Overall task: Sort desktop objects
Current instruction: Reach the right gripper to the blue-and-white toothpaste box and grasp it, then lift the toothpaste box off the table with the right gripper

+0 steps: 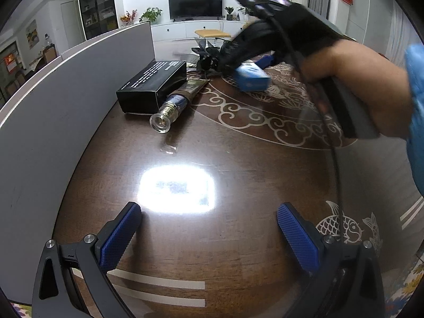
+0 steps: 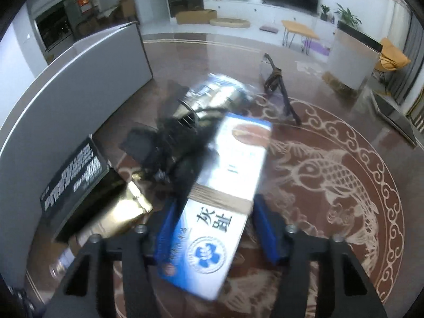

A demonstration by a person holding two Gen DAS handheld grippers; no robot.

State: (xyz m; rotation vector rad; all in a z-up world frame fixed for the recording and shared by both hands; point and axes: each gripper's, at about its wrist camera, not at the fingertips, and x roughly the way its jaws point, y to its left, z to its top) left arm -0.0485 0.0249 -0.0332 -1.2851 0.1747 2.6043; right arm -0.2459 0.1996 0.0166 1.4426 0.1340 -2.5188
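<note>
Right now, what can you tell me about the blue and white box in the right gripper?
The blue and white box is a long, flat carton, apparently cardboard, printed with Chinese characters, a round blue emblem and a tan band across its middle. It lies lengthwise between the blue pads of the right gripper, which grip its sides, its far end pointing away over the table. The left wrist view shows it lifted clear of the tabletop. Motion blur hides finer print.

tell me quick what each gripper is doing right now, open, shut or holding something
left gripper: open, nothing between its pads, over bare table.
right gripper: shut on the blue and white box.
</note>
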